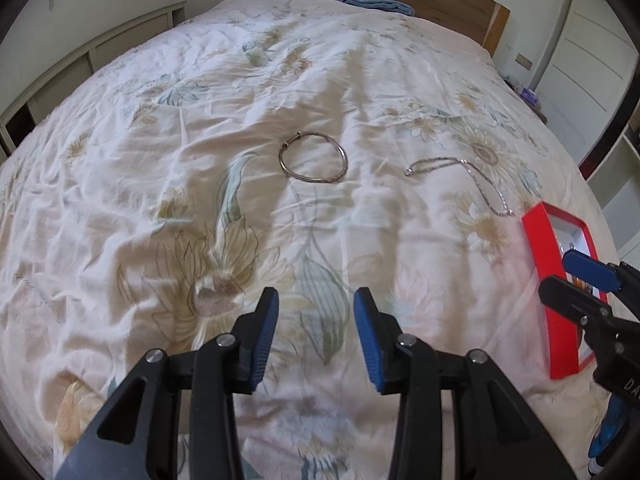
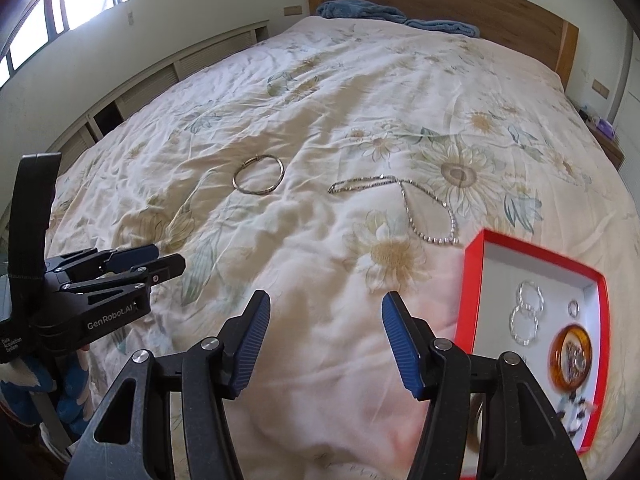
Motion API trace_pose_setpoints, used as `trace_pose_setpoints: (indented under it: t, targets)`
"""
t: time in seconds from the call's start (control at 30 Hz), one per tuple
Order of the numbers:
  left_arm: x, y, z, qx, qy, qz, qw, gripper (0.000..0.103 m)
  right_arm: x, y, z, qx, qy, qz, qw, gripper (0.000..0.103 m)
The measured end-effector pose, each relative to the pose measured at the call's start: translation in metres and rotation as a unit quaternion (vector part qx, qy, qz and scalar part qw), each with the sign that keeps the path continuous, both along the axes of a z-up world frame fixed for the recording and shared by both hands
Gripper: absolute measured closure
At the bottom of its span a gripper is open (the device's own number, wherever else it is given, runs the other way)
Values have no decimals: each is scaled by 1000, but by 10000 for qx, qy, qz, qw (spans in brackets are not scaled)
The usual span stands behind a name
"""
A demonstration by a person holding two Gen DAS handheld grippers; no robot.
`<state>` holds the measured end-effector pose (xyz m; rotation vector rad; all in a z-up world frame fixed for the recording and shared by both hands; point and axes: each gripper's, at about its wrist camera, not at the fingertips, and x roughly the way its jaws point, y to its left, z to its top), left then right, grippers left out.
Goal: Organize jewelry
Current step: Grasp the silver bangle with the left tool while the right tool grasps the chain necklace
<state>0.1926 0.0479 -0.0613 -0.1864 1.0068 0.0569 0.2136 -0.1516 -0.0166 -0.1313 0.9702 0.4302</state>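
bed: floral cream quilted bedspread (image 2: 320,120) carries everything, wrinkled and soft, so thin pieces sink into the folds
bangle: thin round silver metal bangle (image 2: 259,179) lies flat mid-bed, well apart from the box, not yet sorted
necklace: silver beaded chain necklace (image 2: 416,204) lies loose and looped, its lower end near the box corner, likely next in line
box: shallow red cardboard box with white lining (image 2: 476,280) sits at the right bed edge as the collecting spot; holds two clear rings, a small ring, an amber round dish, small dark bits
left tongs (image 1: 316,332): apart, empty, hovering over the quilt, aimed toward the bangle
right tongs (image 2: 326,340): apart, empty, just beside the box
writing: "GenRobot.AI" on the left tool body, seen from the right wrist; smaller label beside it too small to read; partial "DA" on the right tool
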Motion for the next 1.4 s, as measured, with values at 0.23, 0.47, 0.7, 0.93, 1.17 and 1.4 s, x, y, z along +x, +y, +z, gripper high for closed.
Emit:
trace_pose_setpoints:
  t: [0.23,0.47,0.7,0.93,1.17,1.4]
  targets:
    - [53,25,-10,-361,4,133,9993,66,48,0,-5,-121,74,183,9997,43]
    - [122,53,-33,-682,183,408,9967,66,114,-2,-17,-435,190,415,9980,42]
    - [155,43,-60,-421,529,94,9977,66,163,5,-43,-612,567,978,9917,42]
    - [165,36,-65,-215,442,-63,9988,71,194,13,-72,-1044,651,1122,9860,42]
    - [167,36,-63,-284,205,-199,9992,98,197,13,-86,-1244,820,1002,9838,72]
    - [148,42,-44,-514,-75,-131,9986,100,182,6,-59,-1035,563,757,9901,100]
